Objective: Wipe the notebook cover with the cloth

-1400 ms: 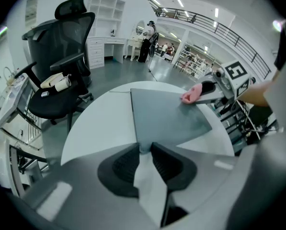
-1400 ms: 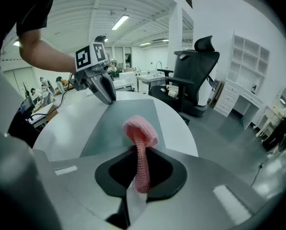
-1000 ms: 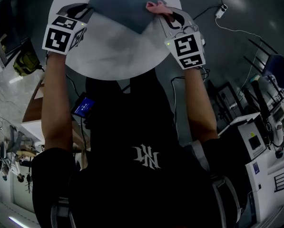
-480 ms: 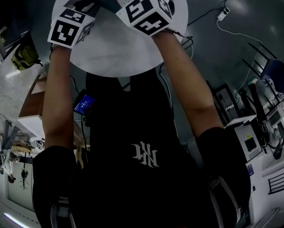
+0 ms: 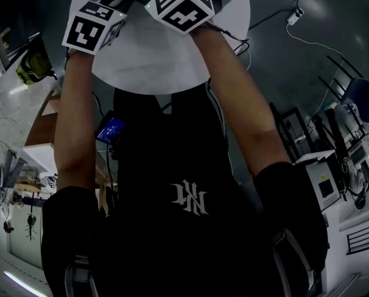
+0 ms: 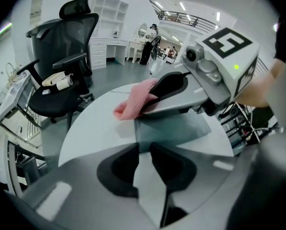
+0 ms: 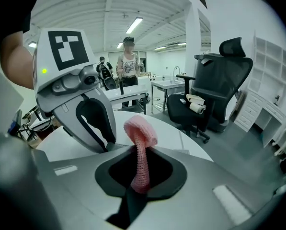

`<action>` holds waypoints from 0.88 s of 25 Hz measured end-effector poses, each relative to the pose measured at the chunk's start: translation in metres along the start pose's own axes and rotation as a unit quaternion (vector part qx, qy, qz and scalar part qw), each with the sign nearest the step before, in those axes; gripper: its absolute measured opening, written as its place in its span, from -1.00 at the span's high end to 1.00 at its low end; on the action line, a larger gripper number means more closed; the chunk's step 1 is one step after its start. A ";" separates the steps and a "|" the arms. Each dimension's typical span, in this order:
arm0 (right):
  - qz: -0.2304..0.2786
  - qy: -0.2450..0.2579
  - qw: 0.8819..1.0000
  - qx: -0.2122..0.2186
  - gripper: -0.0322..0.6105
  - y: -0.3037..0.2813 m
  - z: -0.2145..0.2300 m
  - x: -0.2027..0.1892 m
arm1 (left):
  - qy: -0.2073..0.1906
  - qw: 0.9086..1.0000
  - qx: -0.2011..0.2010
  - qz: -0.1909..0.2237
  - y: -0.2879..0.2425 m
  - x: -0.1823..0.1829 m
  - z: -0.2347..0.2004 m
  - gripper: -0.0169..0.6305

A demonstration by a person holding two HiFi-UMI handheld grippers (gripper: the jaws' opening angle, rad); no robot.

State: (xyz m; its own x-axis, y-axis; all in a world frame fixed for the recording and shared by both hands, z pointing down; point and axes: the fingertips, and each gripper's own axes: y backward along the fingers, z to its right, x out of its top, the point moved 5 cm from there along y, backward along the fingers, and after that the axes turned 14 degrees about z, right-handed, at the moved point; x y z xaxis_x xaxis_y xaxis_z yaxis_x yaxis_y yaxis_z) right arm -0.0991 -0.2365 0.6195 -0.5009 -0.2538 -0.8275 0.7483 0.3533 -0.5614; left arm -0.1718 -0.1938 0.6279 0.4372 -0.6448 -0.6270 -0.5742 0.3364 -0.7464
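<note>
A grey-blue notebook (image 6: pixel 181 128) lies flat on a round white table (image 5: pixel 147 67). My left gripper (image 6: pixel 143 150) is shut on the notebook's near corner and pins it there. In the left gripper view, my right gripper (image 6: pixel 147 102) reaches across the cover from the right with a pink cloth (image 6: pixel 131 104) at its tip, at the notebook's far left edge. The right gripper view shows the cloth (image 7: pixel 140 147) clamped between the right gripper's (image 7: pixel 139 176) jaws and standing up past them. In the head view the two marker cubes (image 5: pixel 88 31) (image 5: pixel 181 5) sit close together and hide the notebook.
A black office chair (image 6: pixel 61 66) (image 7: pixel 214 90) stands beyond the table's far edge, with white shelves behind it. A person (image 7: pixel 129 66) stands far back by desks. A cable with a plug (image 5: pixel 295 14) lies on the floor to the right.
My right gripper has swept left across the notebook with the cloth, from its right corner to close beside the left gripper. The left gripper has kept its hold.
</note>
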 end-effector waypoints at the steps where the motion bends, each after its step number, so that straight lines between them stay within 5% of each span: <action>1: 0.000 0.004 1.000 -0.001 0.81 0.002 -0.001 -0.001 | 0.000 1.000 0.001 0.000 0.001 0.000 0.000 0.73; 22: -0.043 -0.030 0.997 -0.063 0.81 0.131 -0.015 -0.090 | -0.005 1.000 0.007 -0.005 0.001 0.000 0.001 0.72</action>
State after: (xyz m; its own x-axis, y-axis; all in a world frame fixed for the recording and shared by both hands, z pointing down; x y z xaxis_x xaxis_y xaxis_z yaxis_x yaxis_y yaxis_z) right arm 0.0375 -0.1543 0.6209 -0.5318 -0.3397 -0.7758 0.6413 0.4367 -0.6308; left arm -0.1720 -0.1929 0.6273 0.4491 -0.6417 -0.6217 -0.5599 0.3401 -0.7556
